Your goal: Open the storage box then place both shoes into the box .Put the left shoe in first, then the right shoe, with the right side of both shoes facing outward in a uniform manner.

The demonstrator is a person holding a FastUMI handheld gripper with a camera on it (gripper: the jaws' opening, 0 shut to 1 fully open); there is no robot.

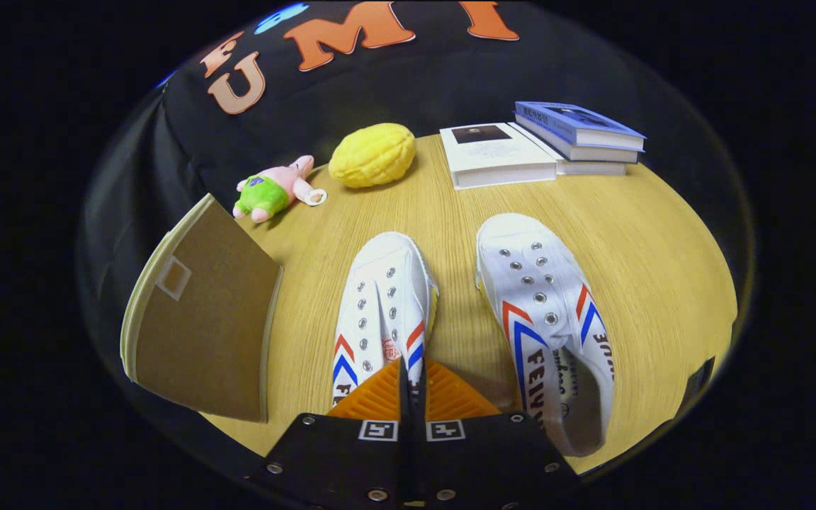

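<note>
My jaws [412, 386] pinched nearly closed on the left shoe's [382, 304] heel edge, right shoe [546, 312] beside it reading FEIYUE, storage box [199, 329] lid raised left, on the worktop [663, 248].

Your gripper [413, 379] sits closed on the left shoe [382, 304]; the right shoe [550, 319] flanks it — bare table [450, 212] lies between. The box lid [202, 326] stands just beside, left.

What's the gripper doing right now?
Gripper: shut on the left shoe, fingers pinching its rear edge.
</note>
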